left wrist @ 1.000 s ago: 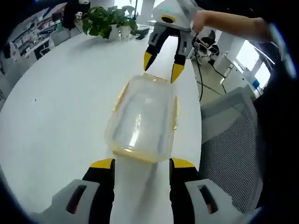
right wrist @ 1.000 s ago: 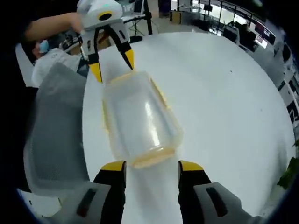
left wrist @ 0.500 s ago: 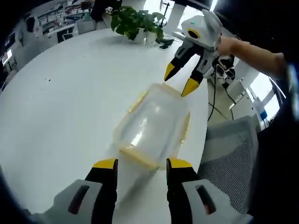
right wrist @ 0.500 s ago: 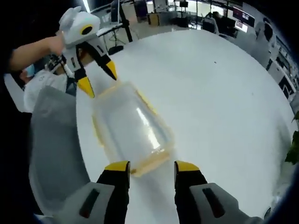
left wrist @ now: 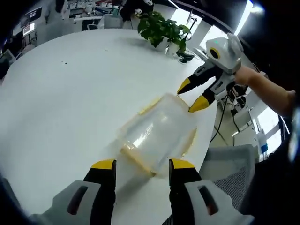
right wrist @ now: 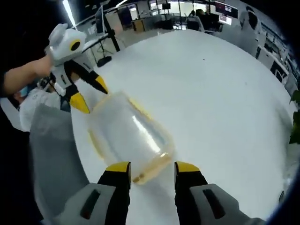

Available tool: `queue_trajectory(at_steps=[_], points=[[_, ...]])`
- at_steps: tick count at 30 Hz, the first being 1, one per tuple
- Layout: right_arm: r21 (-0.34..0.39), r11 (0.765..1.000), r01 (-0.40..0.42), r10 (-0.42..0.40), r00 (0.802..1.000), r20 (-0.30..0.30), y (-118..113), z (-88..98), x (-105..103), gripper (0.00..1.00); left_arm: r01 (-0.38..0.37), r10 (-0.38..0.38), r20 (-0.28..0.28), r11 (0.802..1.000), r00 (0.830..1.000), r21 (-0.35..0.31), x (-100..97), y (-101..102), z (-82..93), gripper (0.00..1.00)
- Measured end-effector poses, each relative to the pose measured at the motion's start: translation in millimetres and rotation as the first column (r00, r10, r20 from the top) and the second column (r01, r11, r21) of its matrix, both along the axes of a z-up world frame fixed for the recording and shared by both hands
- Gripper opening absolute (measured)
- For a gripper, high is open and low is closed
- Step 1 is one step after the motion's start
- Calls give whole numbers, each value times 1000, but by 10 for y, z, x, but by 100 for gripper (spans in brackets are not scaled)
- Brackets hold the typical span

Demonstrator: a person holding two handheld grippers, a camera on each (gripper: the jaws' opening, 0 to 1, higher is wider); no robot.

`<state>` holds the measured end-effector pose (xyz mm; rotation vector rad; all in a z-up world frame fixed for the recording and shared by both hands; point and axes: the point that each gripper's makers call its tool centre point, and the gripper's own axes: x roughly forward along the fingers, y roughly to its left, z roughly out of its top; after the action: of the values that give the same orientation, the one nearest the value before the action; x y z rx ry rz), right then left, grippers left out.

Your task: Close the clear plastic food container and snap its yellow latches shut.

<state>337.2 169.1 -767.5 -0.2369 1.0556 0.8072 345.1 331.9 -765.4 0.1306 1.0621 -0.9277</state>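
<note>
Fingers (left wrist: 105, 165) bracket container (left wrist: 157, 133); latches blurred.

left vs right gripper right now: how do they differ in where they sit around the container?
The left gripper sits at one short end of the clear container, the right gripper at the opposite end. In the left gripper view, the right gripper is backed by a potted plant; in the right gripper view, the left gripper is backed by a grey mesh chair. Shared: both open, yellow-tipped fingers pointing at the container, holding nothing.

views face across shared container (left wrist: 157, 136).
</note>
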Motion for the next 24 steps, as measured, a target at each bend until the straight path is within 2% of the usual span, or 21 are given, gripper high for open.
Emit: queue_trajectory(at_steps=[5, 10, 13, 17, 24], points=[[1, 1000, 21, -21, 1000, -3, -19, -14, -22, 35, -76, 77, -29, 997, 997, 2, 29, 43, -34, 42], [34, 998, 60, -60, 998, 0, 19, 3, -6, 33, -96, 96, -42, 995, 995, 10, -3, 30, -65, 39], [54, 995, 85, -85, 996, -12, 37, -8, -4, 34, -135, 133, -79, 991, 988, -23, -21, -26, -60, 39], [55, 993, 105, -104, 994, -24, 34, -39, -29, 33, -138, 136, -88, 990, 987, -15, -41, -34, -93, 35], [76, 989, 127, -124, 991, -47, 47, -51, -53, 30, -151, 146, -114, 988, 983, -41, -73, -112, -118, 32]])
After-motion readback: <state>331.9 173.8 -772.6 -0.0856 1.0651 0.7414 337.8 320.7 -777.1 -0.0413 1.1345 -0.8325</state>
